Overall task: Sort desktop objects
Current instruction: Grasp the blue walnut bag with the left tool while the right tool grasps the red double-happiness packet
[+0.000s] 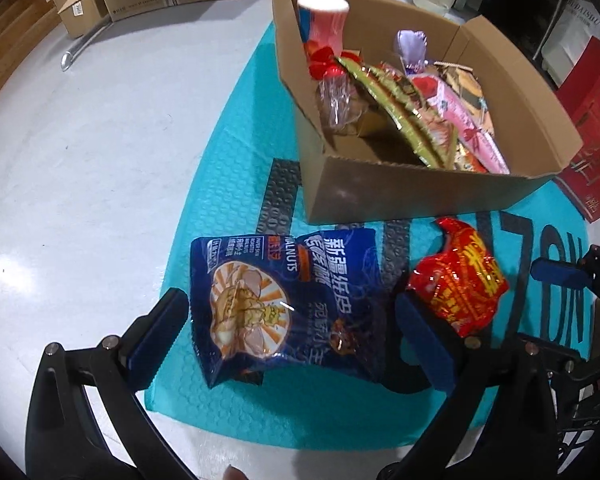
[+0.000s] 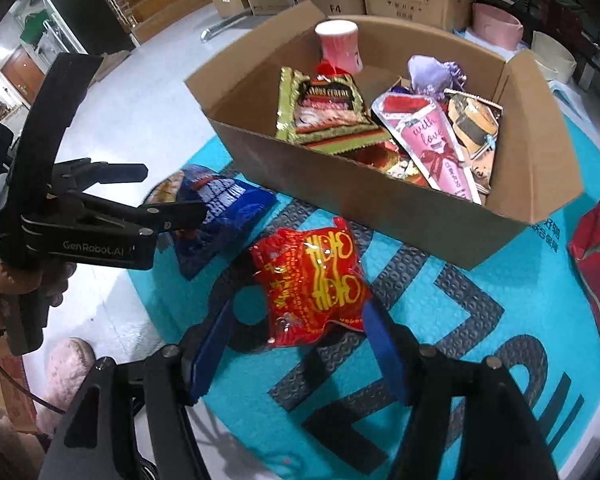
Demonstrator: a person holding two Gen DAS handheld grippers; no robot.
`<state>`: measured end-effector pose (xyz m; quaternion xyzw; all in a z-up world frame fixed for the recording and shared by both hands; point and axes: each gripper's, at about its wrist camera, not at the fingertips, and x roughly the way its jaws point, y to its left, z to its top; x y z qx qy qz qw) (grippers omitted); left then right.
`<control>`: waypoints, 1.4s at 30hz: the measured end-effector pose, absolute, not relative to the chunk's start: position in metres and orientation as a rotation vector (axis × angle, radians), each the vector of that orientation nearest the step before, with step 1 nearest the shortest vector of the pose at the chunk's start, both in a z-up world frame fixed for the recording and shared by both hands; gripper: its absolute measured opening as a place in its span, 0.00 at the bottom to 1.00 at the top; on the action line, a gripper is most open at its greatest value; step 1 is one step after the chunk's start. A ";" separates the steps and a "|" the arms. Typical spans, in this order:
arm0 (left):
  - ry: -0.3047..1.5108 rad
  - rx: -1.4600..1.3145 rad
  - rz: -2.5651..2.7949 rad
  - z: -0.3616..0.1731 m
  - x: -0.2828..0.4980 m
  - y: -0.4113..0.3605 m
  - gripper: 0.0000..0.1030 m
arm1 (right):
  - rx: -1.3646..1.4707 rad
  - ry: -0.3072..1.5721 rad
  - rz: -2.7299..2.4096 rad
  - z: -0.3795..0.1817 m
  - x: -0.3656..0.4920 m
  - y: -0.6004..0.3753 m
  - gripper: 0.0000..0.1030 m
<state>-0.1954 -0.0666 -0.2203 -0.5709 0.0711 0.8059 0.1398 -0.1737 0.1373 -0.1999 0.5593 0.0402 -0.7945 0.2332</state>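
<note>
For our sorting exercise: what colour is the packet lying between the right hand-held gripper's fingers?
Red with yellow lettering: the packet, seen best in the right wrist view.

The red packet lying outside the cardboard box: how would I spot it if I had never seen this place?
Find the teal mat with the open cardboard box on it. Just in front of the box two snack packets lie flat on the mat. The red packet is the smaller, shiny, crinkled one with yellow characters; its neighbour, the blue walnut bag, is bigger.

Mat (image 1: 228, 152): teal, bubble-textured, dark grey lettering. Walnut bag (image 1: 288, 308): dark blue, white script, orange sunburst. Packet (image 2: 312, 284): red, yellow characters. Box (image 2: 380, 208): plain brown. Gripper pads (image 2: 212, 356): blue.
</note>
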 end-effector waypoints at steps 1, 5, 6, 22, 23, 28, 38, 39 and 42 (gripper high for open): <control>0.207 -1.656 2.323 -0.223 -0.197 -0.066 1.00 | 1.539 0.116 -2.180 -0.203 -0.175 0.137 0.66; 0.213 -1.679 2.308 -0.232 -0.201 -0.062 1.00 | 1.559 0.156 -2.170 -0.216 -0.184 0.133 0.66; 0.220 -1.686 2.306 -0.234 -0.202 -0.061 1.00 | 1.558 0.160 -2.167 -0.218 -0.186 0.132 0.66; 0.384 -1.715 2.370 -0.250 -0.210 -0.038 1.00 | 1.623 0.269 -2.144 -0.256 -0.203 0.118 0.76; 0.391 -1.721 2.370 -0.250 -0.210 -0.036 1.00 | 1.610 0.275 -2.147 -0.256 -0.201 0.118 0.77; 0.356 -1.701 2.357 -0.242 -0.204 -0.043 0.94 | 1.565 0.410 -2.164 -0.260 -0.192 0.108 0.82; 0.330 -1.569 2.376 -0.211 -0.187 -0.065 0.37 | 1.583 0.396 -2.192 -0.256 -0.197 0.116 0.73; 0.357 -1.541 2.390 -0.206 -0.184 -0.066 0.14 | 1.586 0.387 -2.197 -0.255 -0.197 0.117 0.71; 0.403 -1.546 2.371 -0.204 -0.182 -0.067 0.15 | 1.586 0.351 -2.204 -0.253 -0.200 0.123 0.67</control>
